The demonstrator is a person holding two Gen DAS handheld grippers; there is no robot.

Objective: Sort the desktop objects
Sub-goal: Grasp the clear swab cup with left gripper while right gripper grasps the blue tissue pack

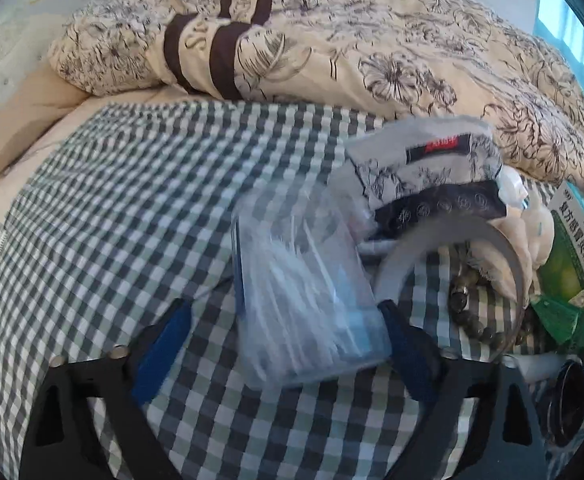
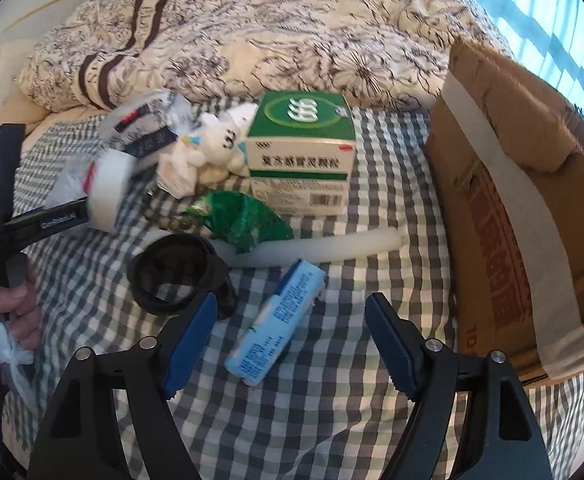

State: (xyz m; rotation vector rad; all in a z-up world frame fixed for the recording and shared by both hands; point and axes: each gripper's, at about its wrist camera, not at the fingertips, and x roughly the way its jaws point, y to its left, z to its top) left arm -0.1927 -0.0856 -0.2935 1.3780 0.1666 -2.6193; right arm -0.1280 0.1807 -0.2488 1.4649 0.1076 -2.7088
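While the left tongs [image 1: 288,344] gape around a plastic bag [image 1: 303,296], the right tongs [image 2: 292,344] hover spread.

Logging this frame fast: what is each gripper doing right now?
Left gripper: open, a clear plastic bag between its fingers.
Right gripper: open, empty, above a blue packet.
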